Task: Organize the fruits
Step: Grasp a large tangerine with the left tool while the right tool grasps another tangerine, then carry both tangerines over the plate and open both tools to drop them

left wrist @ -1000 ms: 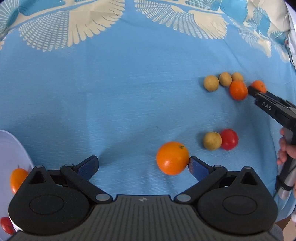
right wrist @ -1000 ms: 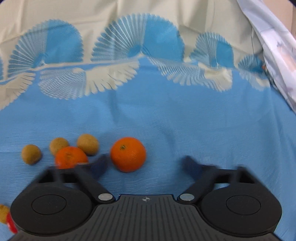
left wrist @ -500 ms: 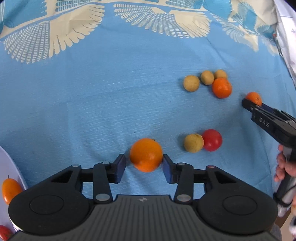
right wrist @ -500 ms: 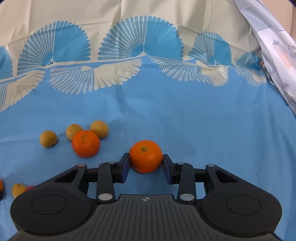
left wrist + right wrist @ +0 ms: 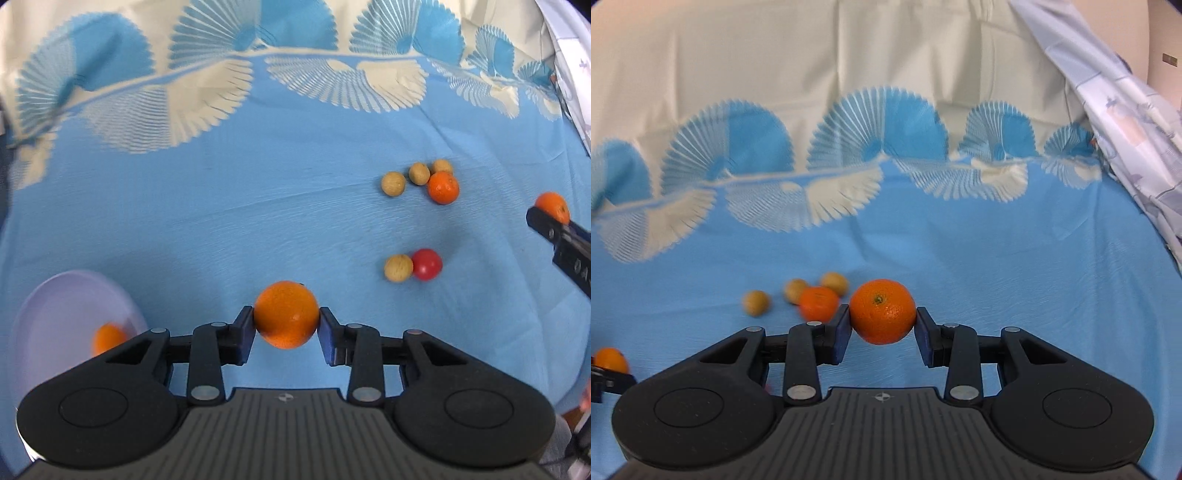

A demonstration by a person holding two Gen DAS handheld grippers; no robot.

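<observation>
Left tool (image 5: pixel 286 325): its jaws are closing on a large orange (image 5: pixel 286 314), with both blue pads pressed against the fruit's sides. The orange sits between the fingertips, clear of the blue cloth (image 5: pixel 221 206) that covers the tabletop.

Right tool (image 5: pixel 882 326): clenched on a mandarin (image 5: pixel 882 312), stem end facing up, pads touching both flanks. The fruit is carried above the cloth.

Governing relation: the white plate (image 5: pixel 48 295) lies to the lower left of the left tool, near its left finger, and already carries one orange fruit (image 5: pixel 107 338). The left hand is judged nearer to the plate; the right tool appears only at the right edge of the left view, well apart from it. Round fruit has no long axis, so approach direction is not critical.

Remaining on the cloth: another mandarin (image 5: pixel 443 187) touching a cluster of three small tan fruits (image 5: pixel 393 184), and a red tomato (image 5: pixel 426 264) touching a fourth tan fruit (image 5: pixel 398 268).

Limits of view:
- The plate is blurred and partly covered by the left tool body; its full contents cannot be determined.
- The plate does not appear in the right view.
- The species of the tan fruits cannot be determined.
</observation>
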